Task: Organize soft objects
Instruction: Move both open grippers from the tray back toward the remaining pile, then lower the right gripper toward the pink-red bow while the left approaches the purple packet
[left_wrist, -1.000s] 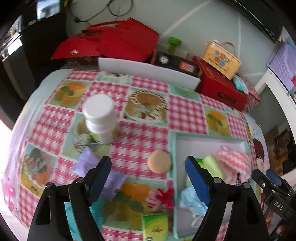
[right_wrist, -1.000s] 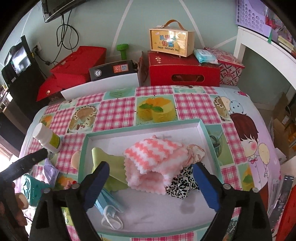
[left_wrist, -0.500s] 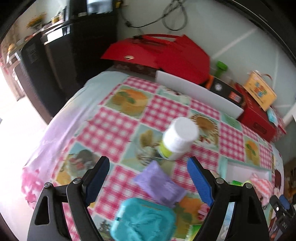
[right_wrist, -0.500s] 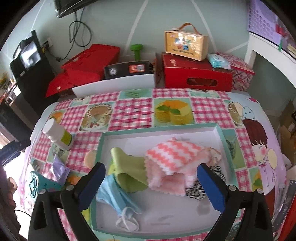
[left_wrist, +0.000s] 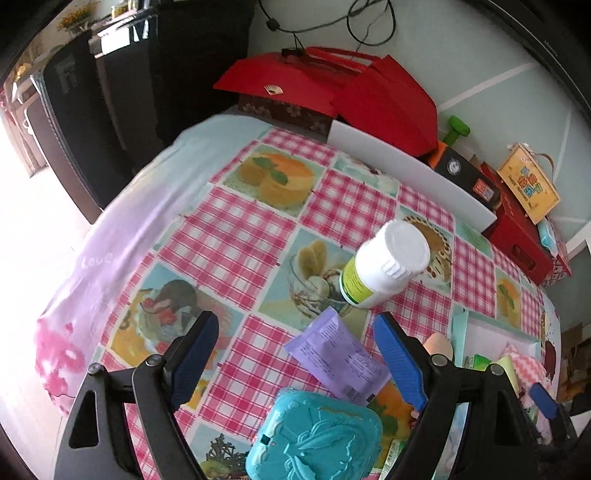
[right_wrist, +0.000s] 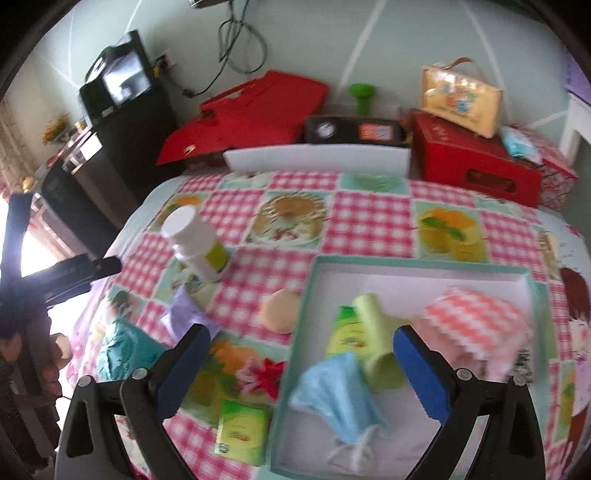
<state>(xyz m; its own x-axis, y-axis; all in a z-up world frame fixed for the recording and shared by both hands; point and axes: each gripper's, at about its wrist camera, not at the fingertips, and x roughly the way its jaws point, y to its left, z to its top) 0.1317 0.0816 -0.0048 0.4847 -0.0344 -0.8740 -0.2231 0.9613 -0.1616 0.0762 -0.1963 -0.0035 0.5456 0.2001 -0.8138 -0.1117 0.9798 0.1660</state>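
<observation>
My left gripper (left_wrist: 295, 358) is open and empty above the table's left part, over a purple packet (left_wrist: 338, 356) and a teal case (left_wrist: 314, 448). My right gripper (right_wrist: 303, 369) is open and empty above the tray's left wall. The teal-rimmed tray (right_wrist: 417, 264) holds a blue face mask (right_wrist: 338, 395), a green cloth (right_wrist: 373, 343), a pink zigzag cloth (right_wrist: 476, 325) and a leopard-print piece (right_wrist: 522, 363). A round peach sponge (right_wrist: 280, 312) lies just left of the tray. The purple packet (right_wrist: 186, 312) and teal case (right_wrist: 122, 347) show in the right view too.
A white bottle (left_wrist: 384, 264) with a green label stands mid-table, also in the right view (right_wrist: 197, 245). A green packet (right_wrist: 242, 432) lies near the front edge. Red boxes (right_wrist: 472, 162), a white board (right_wrist: 317, 158) and a yellow bag (right_wrist: 461, 98) line the back.
My left gripper has swung left, away from the tray, to above the purple packet and teal case. My right gripper has shifted left, towards the tray's left wall. Both stay open.
</observation>
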